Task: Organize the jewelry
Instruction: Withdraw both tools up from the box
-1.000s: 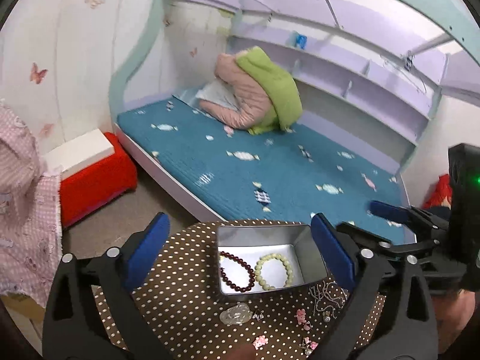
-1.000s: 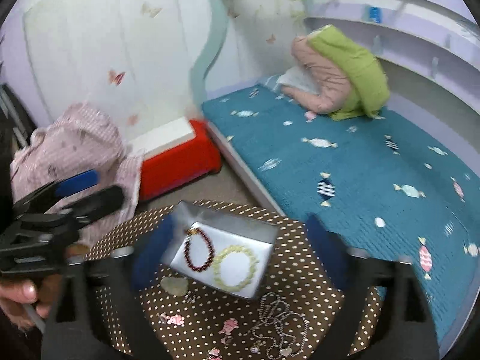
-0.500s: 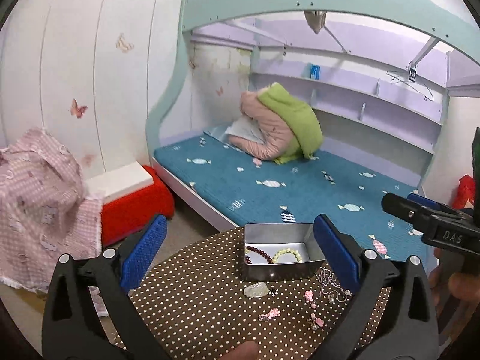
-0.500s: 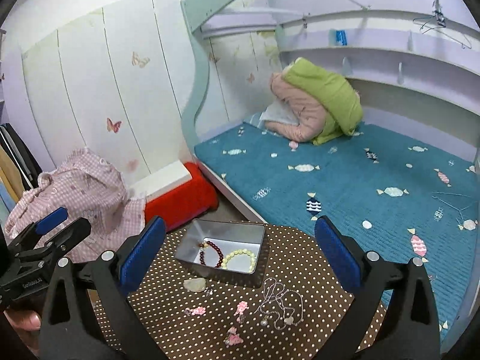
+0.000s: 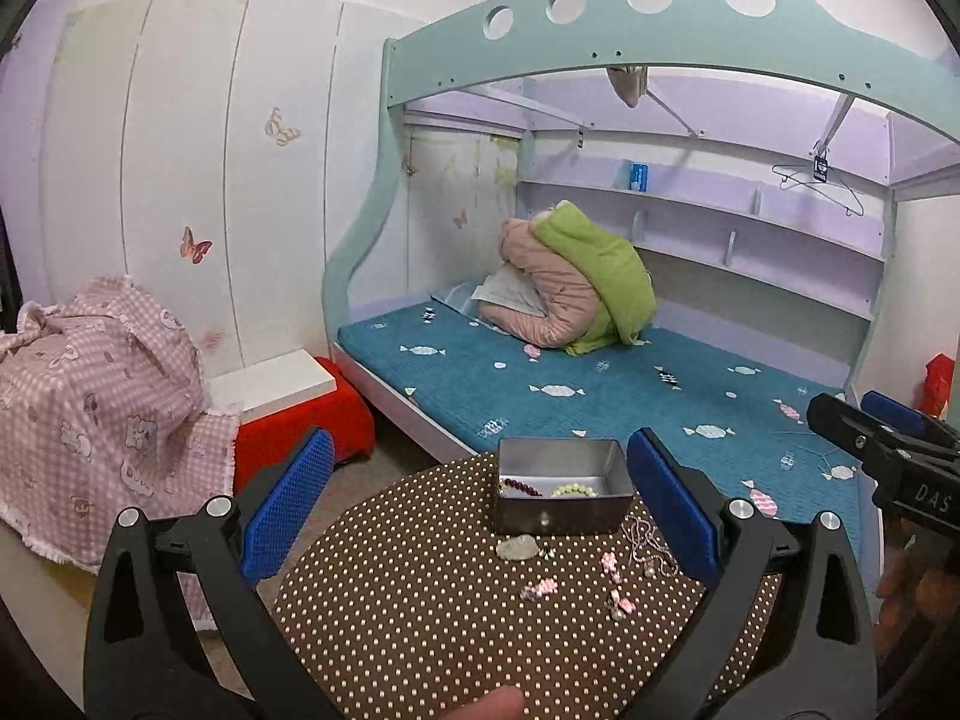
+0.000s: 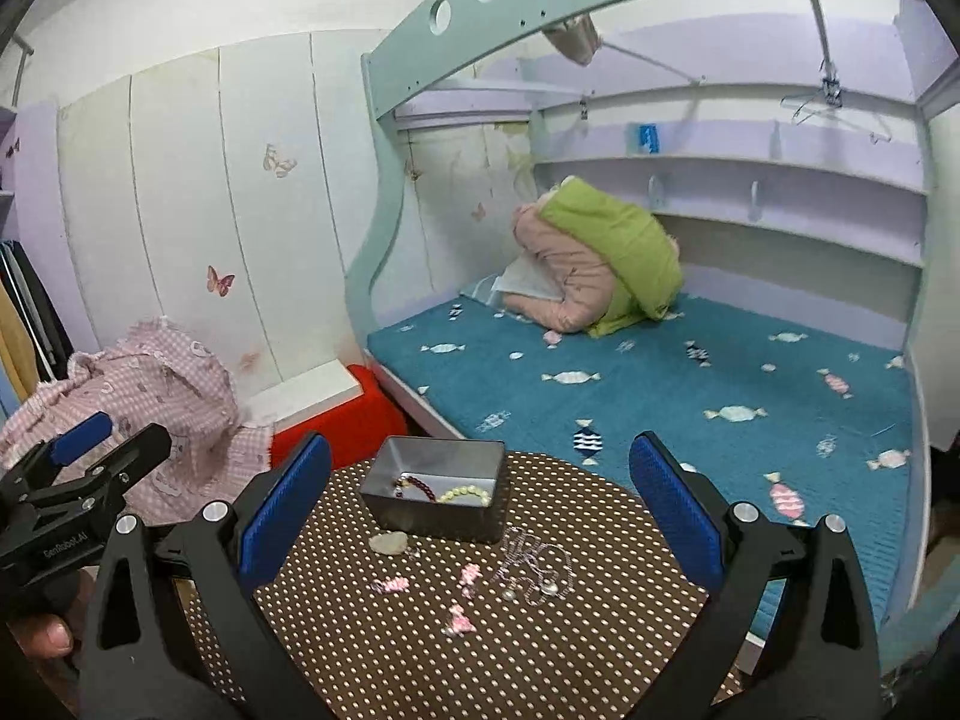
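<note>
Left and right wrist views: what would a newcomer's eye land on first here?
The grey metal tin on the brown polka-dot table, holding a dark red bead bracelet and a pale green one. In front of it lie a silver chain necklace and small pink pieces. Both grippers hover open.

Teal bed [image 5: 600, 396] w/ candy print is sitting behind a brown dotted table [image 5: 420, 600], pink & green bedding [image 5: 576, 288] bunched at its head. Red box [image 6: 342, 420] is standing nr pink checked cloth [image 5: 90, 396]; hanger [image 5: 822, 186] is hanging by the shelves.
</note>
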A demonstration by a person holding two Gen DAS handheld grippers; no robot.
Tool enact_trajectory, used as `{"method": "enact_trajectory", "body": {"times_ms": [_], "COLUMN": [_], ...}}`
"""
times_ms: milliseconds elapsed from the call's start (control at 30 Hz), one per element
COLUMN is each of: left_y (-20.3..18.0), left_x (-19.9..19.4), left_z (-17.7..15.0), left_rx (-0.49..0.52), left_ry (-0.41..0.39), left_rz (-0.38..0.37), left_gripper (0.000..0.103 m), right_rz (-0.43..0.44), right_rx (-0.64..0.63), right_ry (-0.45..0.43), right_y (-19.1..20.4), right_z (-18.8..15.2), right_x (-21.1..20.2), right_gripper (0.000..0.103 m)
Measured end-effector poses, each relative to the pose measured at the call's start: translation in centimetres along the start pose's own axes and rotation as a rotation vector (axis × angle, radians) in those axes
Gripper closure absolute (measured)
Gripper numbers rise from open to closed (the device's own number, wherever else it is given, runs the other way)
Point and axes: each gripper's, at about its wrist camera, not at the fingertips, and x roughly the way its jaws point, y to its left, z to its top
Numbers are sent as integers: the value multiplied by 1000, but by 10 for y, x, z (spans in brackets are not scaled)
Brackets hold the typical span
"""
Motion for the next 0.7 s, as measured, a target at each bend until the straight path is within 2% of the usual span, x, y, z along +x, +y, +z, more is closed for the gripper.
{"method": "enact_trajectory", "body": {"times_ms": [233, 367, 700], "left_y": [0, 2, 10], "left_x": [-30, -38, -14], "left_z": [-17, -30, -78], "left_rx": [-13, -6, -8], "left_ry": [-8, -5, 119], "left_rz": [9, 31, 29], "left_gripper": [5, 5, 5], "right_rz": [-35, -51, -63], "right_rx": [-35, -51, -67], "right_ry": [-22, -6, 151], "right_y": [11, 12, 6], "right_z": [-18, -33, -77], "right_x": [-26, -30, 4], "right_gripper": [7, 7, 7]}}
